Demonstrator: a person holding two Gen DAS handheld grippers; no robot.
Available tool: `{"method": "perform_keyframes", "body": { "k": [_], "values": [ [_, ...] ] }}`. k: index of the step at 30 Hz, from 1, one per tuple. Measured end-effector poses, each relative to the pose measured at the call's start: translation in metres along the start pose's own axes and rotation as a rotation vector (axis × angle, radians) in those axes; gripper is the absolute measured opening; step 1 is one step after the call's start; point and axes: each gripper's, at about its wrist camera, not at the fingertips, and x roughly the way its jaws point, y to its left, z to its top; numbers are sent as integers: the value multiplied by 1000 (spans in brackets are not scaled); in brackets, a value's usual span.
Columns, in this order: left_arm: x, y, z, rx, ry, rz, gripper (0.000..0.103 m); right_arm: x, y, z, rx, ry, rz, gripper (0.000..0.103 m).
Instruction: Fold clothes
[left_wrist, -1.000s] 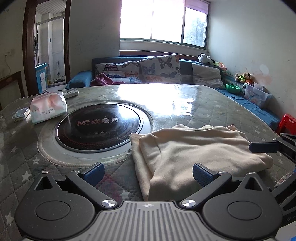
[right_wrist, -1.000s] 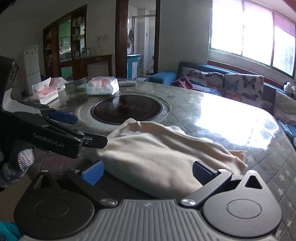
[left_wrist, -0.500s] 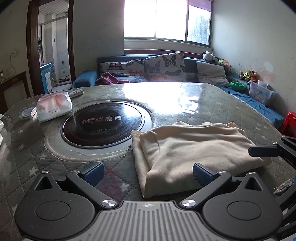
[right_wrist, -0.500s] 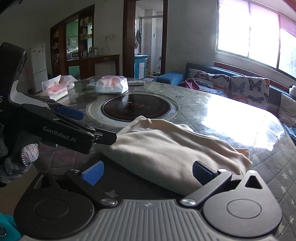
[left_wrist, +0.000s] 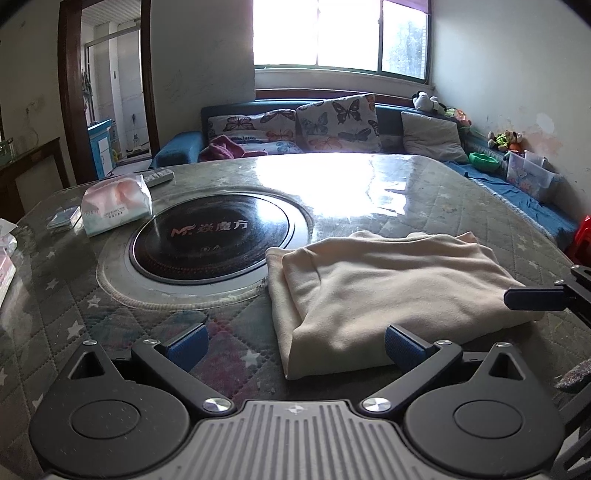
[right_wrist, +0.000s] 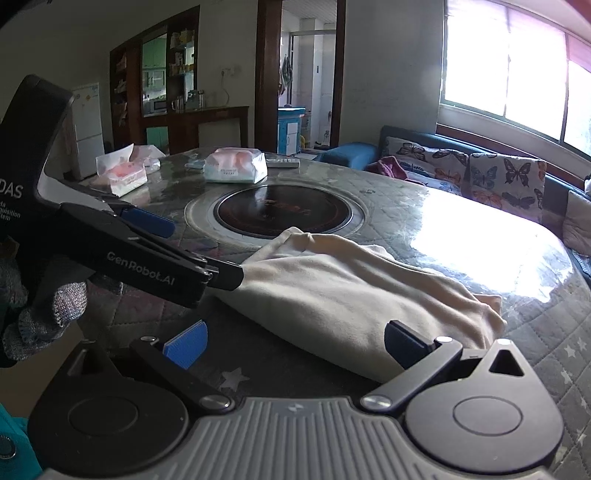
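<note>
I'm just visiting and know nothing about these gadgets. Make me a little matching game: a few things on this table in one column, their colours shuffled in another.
Things:
1. folded garment
2. round cooktop
3. tissue pack
4. finger pads

Colours:
A. blue
B. white and pink
C. cream
D. black

Pairs: 1-C, 2-D, 3-B, 4-A

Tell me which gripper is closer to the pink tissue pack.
Left. The left gripper sits across the cooktop from the tissue pack; the right gripper is farther, beyond the folded cloth.
</note>
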Motion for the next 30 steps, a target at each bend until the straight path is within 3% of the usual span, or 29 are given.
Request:
{"method": "perform_keyframes", "body": {
  "k": [30],
  "values": [
    [26,12,15,-8,31,31,103,30,11,19,-89,69,54,103]
  ]
}}
